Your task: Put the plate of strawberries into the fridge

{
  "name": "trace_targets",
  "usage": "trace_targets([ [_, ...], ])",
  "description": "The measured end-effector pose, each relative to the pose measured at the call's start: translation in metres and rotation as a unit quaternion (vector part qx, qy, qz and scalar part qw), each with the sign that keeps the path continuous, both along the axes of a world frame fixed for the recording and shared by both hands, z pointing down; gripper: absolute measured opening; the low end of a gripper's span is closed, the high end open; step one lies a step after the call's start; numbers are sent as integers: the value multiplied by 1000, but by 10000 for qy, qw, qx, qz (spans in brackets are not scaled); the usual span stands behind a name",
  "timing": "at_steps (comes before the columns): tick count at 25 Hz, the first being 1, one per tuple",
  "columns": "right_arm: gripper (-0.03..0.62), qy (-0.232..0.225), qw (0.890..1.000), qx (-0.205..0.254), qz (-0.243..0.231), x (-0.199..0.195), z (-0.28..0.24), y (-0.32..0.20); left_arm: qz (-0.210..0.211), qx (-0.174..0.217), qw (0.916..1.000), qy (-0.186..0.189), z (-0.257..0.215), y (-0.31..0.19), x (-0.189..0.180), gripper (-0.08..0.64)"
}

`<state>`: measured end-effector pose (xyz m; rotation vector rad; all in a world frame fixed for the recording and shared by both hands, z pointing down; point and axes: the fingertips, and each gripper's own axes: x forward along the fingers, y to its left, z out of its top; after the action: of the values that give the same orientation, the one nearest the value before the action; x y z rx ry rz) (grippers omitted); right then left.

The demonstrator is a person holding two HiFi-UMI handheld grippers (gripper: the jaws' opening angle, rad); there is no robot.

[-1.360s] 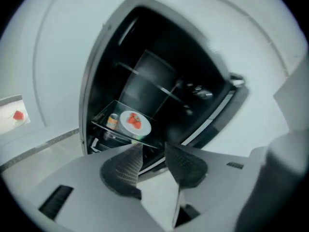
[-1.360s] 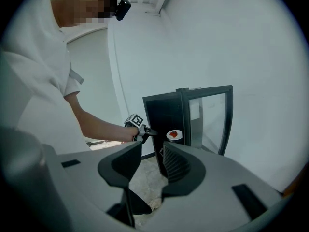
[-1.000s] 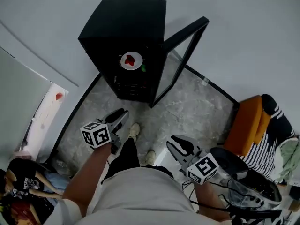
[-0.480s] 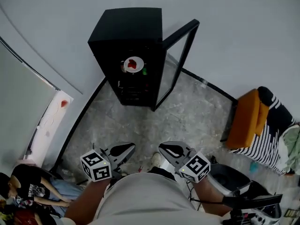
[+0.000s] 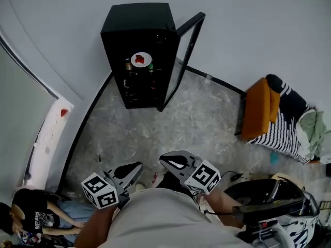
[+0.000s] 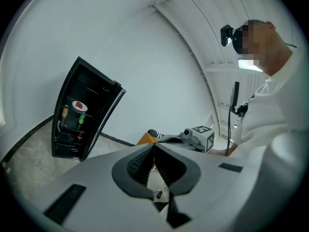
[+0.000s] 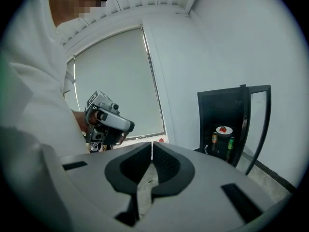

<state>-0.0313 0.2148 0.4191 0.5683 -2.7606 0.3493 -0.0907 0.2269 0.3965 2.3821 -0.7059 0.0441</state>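
L tool held low, close in front of torso; jaws fully together, nothing btwn. R tool just beside it, jaws closing, nearly together, nothing btwn. Tips angle inward toward each other. L forearm bare, tucked to body.

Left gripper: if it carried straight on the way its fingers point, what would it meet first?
Most likely the right gripper, whose empty fingers are closing just right of that line; depth is unclear. If it passes, the orange cushion comes next.
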Motion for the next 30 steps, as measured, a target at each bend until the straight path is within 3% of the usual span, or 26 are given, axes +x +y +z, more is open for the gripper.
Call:
trace_targets([
  [6, 21, 13, 10000, 24, 3, -44, 2, 67, -73, -111, 9999, -32, 9, 60, -48, 14],
  [15, 18, 118, 9999, 74, -84, -72, 0, 135, -41, -95, 9999, -1, 18, 115, -69, 14],
  [19, 18, 194, 9996, 175, -76, -101, 9, 164, -25, -35, 10000, 70, 32, 143, -96, 14],
  [27, 17, 132, 9998, 102, -59, -46, -17, 133, -46, -197, 9998, -11, 11, 114, -45, 14],
  [30, 17, 144, 9998, 148, -37, -63, -11, 144, -22, -178, 9998, 10, 18, 127, -61, 14],
])
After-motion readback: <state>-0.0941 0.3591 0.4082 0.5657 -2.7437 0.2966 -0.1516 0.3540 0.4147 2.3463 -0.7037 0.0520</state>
